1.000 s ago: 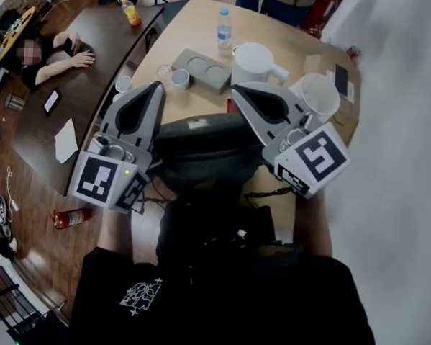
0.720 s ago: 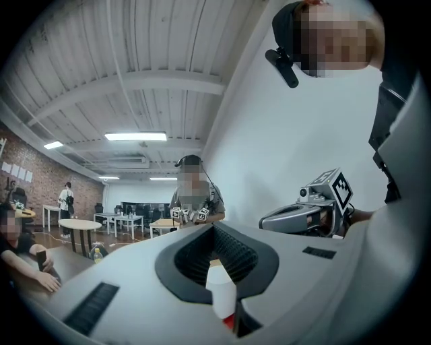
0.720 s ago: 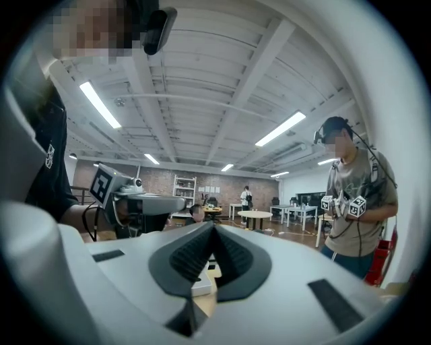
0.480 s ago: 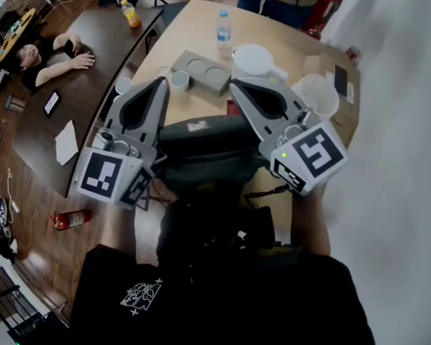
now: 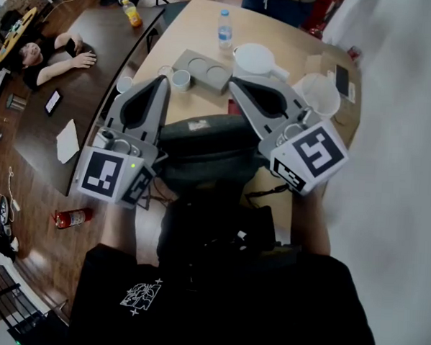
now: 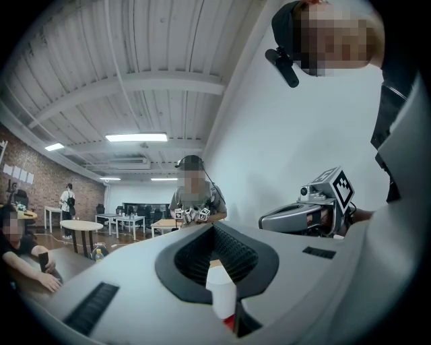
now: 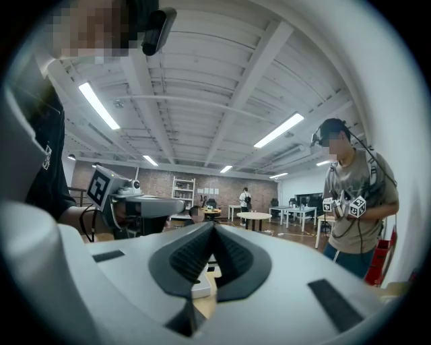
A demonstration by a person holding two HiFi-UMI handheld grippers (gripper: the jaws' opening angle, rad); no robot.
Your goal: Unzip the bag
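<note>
The bag [image 5: 203,142] is dark and soft, with a rounded top and a small pale label [image 5: 198,125] on the upper side. It lies crosswise at the near edge of the light wooden bench [image 5: 201,30], close against the operator's front. From the head view I can't make out the zip line against the dark fabric, so I won't say whether it is open.

The left gripper [image 5: 162,82] sits just beside the bag's left end and the right gripper [image 5: 234,86] just beside its right end, so the bag lies between the two bodies. Both are held about level and point away from the operator across the bench, with their marker cubes back near the hands. In the left gripper view its fingers [image 6: 135,276] meet at the tips with nothing held. Through the window behind the tips I see only a white cup [image 6: 221,290] standing beyond. The right gripper's fingers [image 7: 289,269] are likewise pressed together at the tips and hold nothing. Whether either body touches the bag, I can't tell.

Farther out on the bench stand a gray tray [image 5: 201,68] with round recesses, a white jug [image 5: 254,62], a water bottle [image 5: 224,28] and a white tub [image 5: 317,94].
</note>
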